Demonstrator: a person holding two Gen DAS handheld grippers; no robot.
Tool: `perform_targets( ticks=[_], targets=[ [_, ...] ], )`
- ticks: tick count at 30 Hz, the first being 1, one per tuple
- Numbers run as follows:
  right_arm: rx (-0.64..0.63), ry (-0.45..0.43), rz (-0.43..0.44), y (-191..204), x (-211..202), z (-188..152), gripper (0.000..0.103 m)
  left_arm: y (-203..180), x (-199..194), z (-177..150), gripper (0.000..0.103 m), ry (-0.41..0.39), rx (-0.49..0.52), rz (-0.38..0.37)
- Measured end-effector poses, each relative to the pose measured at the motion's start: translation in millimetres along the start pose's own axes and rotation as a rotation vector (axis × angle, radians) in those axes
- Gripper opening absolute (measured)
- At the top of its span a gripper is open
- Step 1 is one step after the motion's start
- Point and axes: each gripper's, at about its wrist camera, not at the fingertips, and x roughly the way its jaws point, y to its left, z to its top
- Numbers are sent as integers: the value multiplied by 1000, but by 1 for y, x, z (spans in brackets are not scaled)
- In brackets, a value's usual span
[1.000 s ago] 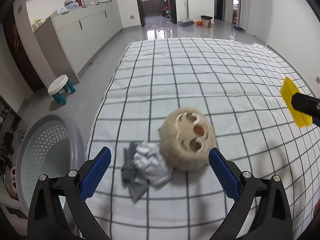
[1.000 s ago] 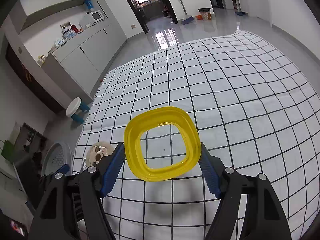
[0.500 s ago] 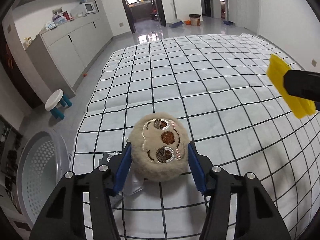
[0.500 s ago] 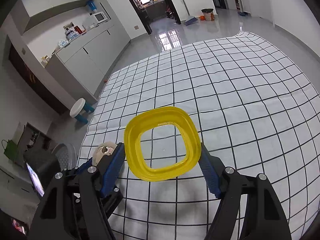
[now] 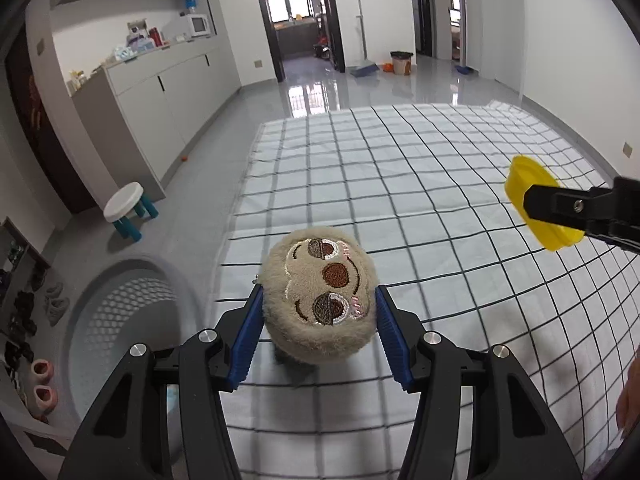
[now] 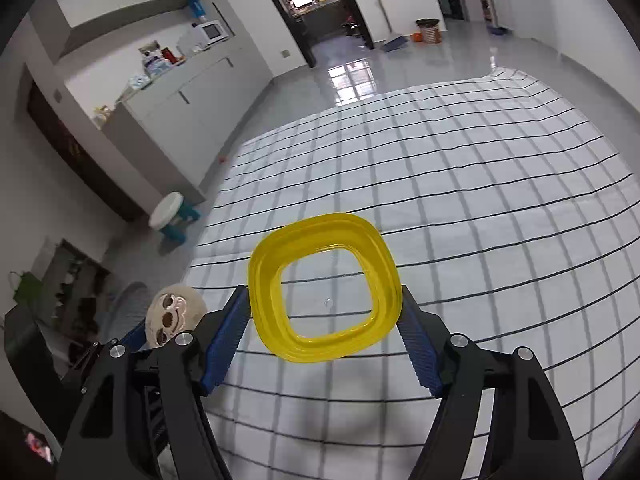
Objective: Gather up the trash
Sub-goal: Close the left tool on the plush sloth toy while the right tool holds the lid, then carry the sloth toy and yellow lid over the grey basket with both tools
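A round beige plush sloth head (image 5: pixel 320 300) hangs above the checked bed sheet (image 5: pixel 400 168), with my left gripper (image 5: pixel 318 332) shut on it from both sides. A scrap of grey cloth (image 5: pixel 294 372) peeks out just under the plush. My right gripper (image 6: pixel 324 324) is shut on a yellow plastic cup (image 6: pixel 324 288), whose open mouth faces the camera. From the left wrist view the yellow cup (image 5: pixel 540 208) shows at the right edge, held above the sheet. The plush (image 6: pixel 174 316) also appears low on the left of the right wrist view.
A white mesh laundry basket (image 5: pixel 116 320) stands on the floor left of the bed. A small white stool (image 5: pixel 128 208) with blue legs stands beyond it. Grey cabinets (image 5: pixel 160 96) line the left wall. Shoes on a rack (image 5: pixel 28 320) sit at the far left.
My left gripper closed from wide open onto the plush head and lifted it off the sheet; the grey cloth slid mostly out of sight beneath it. The right gripper kept still with the cup.
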Motion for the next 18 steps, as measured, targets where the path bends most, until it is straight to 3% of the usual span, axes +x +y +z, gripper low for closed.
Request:
perform_targets(
  ticks=[8, 18],
  targets=[
    [-25, 8, 12, 33, 4, -15, 70, 52, -43, -13, 53, -42, -48, 17],
    [-152, 15, 60, 122, 16, -35, 70, 139, -61, -41, 53, -41, -142, 98]
  ],
)
